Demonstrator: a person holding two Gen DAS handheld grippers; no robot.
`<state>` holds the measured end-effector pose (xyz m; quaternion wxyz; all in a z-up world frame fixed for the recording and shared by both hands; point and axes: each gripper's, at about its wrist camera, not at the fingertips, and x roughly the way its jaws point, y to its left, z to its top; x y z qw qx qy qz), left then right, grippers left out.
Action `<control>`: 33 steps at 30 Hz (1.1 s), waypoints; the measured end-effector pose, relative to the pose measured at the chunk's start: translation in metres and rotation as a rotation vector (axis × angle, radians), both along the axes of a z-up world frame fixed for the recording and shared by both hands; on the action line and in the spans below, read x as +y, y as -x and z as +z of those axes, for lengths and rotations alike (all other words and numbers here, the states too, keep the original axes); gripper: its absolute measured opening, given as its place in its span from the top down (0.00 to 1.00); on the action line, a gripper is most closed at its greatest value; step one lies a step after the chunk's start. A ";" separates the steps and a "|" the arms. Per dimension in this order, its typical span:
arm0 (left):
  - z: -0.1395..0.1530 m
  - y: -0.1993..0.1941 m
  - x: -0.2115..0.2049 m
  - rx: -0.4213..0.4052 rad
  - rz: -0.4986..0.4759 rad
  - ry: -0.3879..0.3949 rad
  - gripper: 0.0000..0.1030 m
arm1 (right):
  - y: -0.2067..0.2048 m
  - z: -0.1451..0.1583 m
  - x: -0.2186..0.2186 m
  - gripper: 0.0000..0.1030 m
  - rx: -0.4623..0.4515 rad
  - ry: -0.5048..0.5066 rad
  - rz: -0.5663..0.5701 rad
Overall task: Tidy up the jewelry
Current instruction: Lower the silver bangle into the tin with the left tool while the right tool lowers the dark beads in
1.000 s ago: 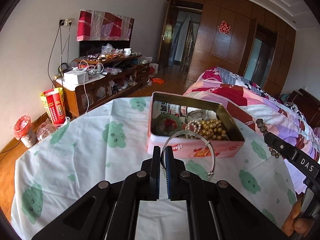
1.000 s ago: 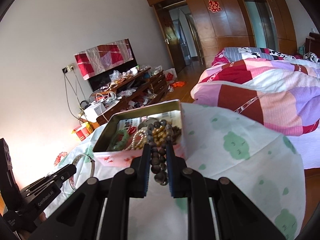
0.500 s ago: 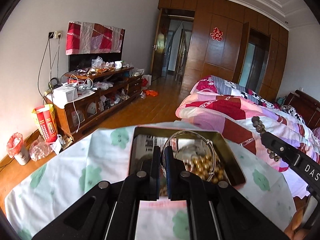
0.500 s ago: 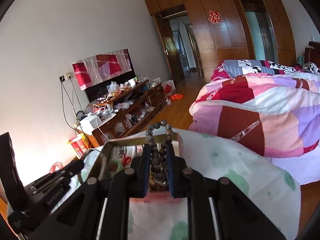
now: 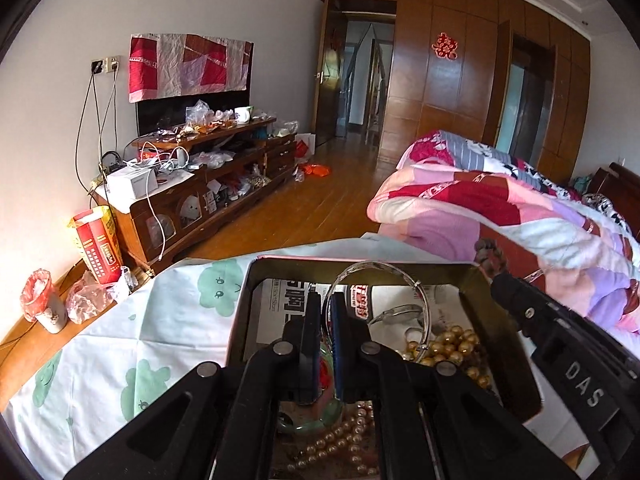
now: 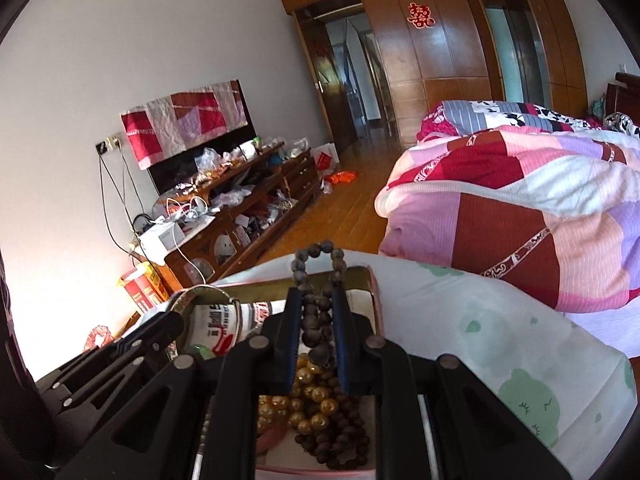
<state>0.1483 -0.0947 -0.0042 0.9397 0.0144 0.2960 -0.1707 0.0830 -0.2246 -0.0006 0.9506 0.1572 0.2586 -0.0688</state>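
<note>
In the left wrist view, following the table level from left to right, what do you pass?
Cloud-print tablecloth → left gripper shut on the silver bangle, over the open tin → gold bead strand in the tin → right gripper holding dark wooden beads.

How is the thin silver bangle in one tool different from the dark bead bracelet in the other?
The thin silver metal bangle is one smooth, shiny, rigid hoop; the dark brown bead bracelet is a string of many round, matte beads. The bangle stands up stiffly from the left tool, while the bead bracelet loops limply between the fingers of the right tool. Both are held above the open metal tin of jewelry.
</note>
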 end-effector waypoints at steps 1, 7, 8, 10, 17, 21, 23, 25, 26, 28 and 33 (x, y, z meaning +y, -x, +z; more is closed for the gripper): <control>-0.001 -0.001 -0.001 0.002 0.001 -0.003 0.96 | -0.001 0.000 -0.001 0.82 0.000 0.000 0.000; -0.008 -0.008 -0.005 0.019 0.021 -0.033 0.96 | -0.012 -0.005 0.001 0.82 0.023 0.013 -0.001; -0.011 -0.008 -0.005 0.028 0.024 -0.041 0.96 | -0.014 -0.007 0.000 0.82 0.031 0.012 0.003; -0.015 -0.010 -0.007 0.034 0.026 -0.053 0.96 | -0.017 -0.012 0.001 0.82 0.055 0.010 0.010; -0.016 -0.010 -0.009 0.044 0.015 -0.057 0.96 | -0.019 -0.020 0.002 0.82 0.088 0.004 0.020; -0.016 -0.010 -0.010 0.044 0.012 -0.063 0.96 | -0.018 -0.021 0.001 0.82 0.100 -0.004 0.022; -0.016 -0.009 -0.010 0.046 0.011 -0.063 0.96 | -0.019 -0.022 -0.001 0.82 0.108 -0.013 0.021; -0.017 -0.010 -0.011 0.047 0.010 -0.067 0.96 | -0.021 -0.023 -0.004 0.82 0.119 -0.026 0.024; -0.016 -0.009 -0.012 0.047 0.008 -0.070 0.96 | -0.022 -0.024 -0.003 0.82 0.124 -0.029 0.026; -0.017 -0.010 -0.013 0.046 0.007 -0.075 0.96 | -0.023 -0.023 -0.001 0.82 0.125 -0.023 0.034; -0.017 -0.010 -0.015 0.046 0.005 -0.079 0.96 | -0.025 -0.024 0.004 0.82 0.130 -0.014 0.046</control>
